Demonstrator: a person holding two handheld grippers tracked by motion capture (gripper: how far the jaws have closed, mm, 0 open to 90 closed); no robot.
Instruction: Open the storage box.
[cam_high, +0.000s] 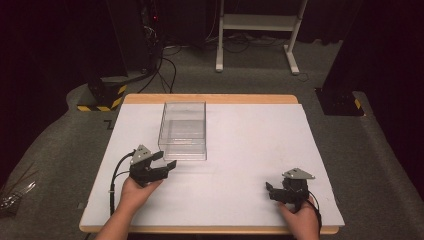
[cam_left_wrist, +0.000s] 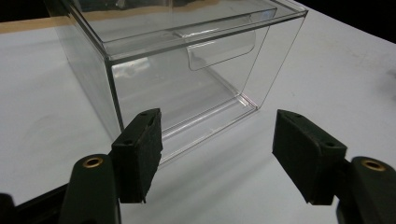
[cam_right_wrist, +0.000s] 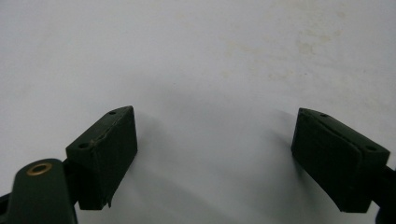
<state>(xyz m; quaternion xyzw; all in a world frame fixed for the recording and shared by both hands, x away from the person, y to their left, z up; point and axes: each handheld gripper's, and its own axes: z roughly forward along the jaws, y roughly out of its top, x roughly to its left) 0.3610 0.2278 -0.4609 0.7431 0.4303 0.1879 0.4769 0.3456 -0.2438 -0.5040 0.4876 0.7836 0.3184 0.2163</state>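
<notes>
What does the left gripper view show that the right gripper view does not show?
The left gripper view has the clear plastic box close ahead of the left gripper, with a moulded handle recess on its front; the jaws stand open, apart from the box. The right gripper view has the right gripper, open over bare surface. Both show the white table and two black jaws.

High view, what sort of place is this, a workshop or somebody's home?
Probably a lab or recording studio, not a home: a white-topped table holding one clear plastic box, cables trailing across grey carpet, hazard-striped stand bases, and dark surroundings.
</notes>
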